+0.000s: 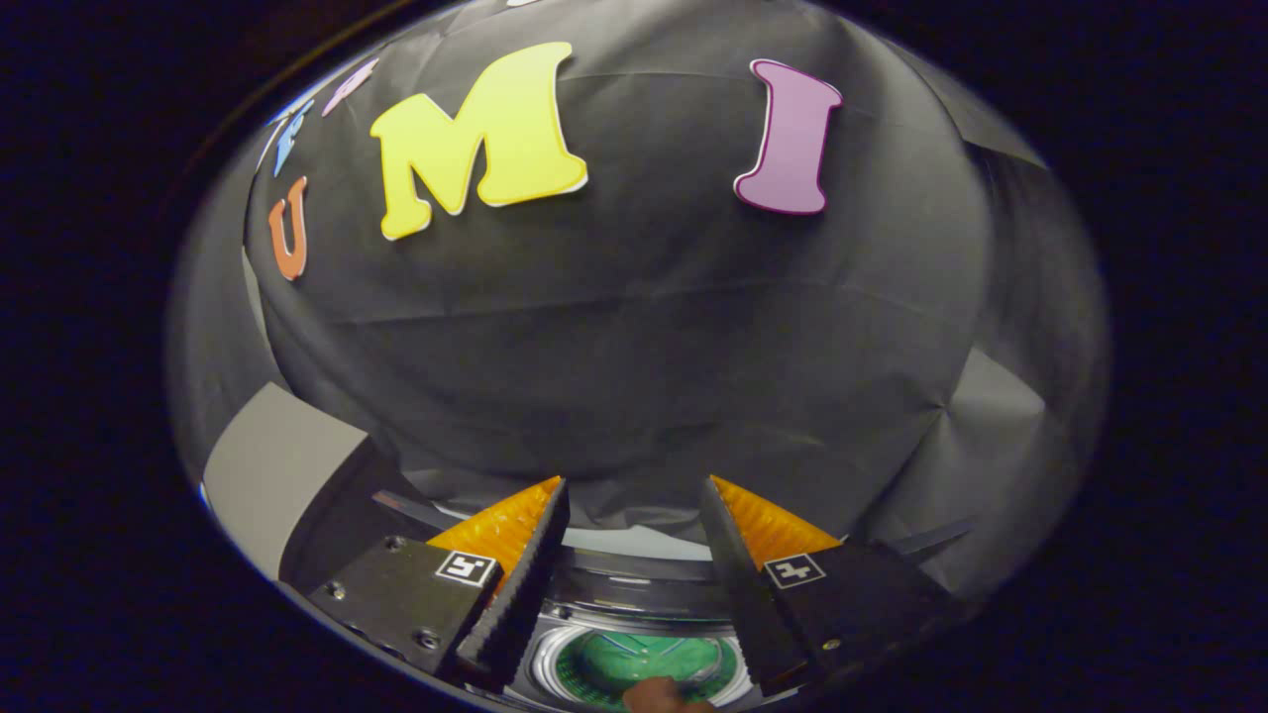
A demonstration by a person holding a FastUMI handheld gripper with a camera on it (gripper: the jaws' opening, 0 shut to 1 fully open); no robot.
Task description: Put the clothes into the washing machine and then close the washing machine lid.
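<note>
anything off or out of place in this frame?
Nothing stands out. The gripper is open and holds nothing, pointed mostly at the booth wall. The washing machine drum, green inside, sits low between the fingers, with something brownish at its near edge, too cropped to identify.

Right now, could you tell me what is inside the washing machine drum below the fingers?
The open gripper holds nothing above the washing machine. Its drum shows a green floor and a small brownish item at the near edge; the fingers hide the drum's sides.
</note>
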